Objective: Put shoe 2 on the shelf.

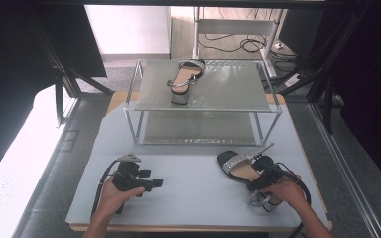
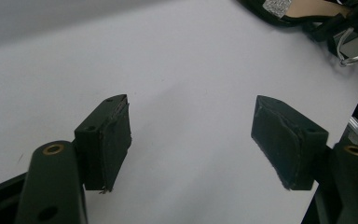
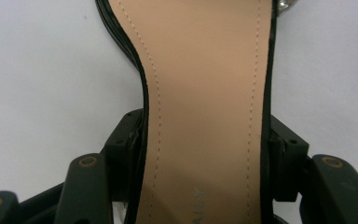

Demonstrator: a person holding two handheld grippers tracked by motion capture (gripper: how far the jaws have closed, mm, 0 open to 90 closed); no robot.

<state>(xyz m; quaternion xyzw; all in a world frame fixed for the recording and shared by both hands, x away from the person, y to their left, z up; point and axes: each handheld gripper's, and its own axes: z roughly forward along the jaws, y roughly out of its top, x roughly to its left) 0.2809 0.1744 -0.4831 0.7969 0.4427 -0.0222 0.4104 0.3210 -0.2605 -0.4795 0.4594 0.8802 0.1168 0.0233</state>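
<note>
A black heeled sandal [image 1: 240, 168] with a tan insole and a glittery toe strap lies on the white table [image 1: 188, 193] at the front right. My right gripper [image 1: 264, 179] is shut on it: its jaws press both edges of the tan sole [image 3: 205, 112] at the waist. A matching sandal [image 1: 184, 79] stands on the top shelf of a metal-framed rack [image 1: 203, 99]. My left gripper [image 1: 151, 183] rests open at the front left, its pads [image 2: 114, 144] wide apart over bare table, with the held sandal [image 2: 307, 11] off at the top right.
The rack has a lower shelf [image 1: 198, 128] with nothing on it. Cables and a stand [image 1: 250, 39] sit on the floor behind the table. Dark frames flank both sides.
</note>
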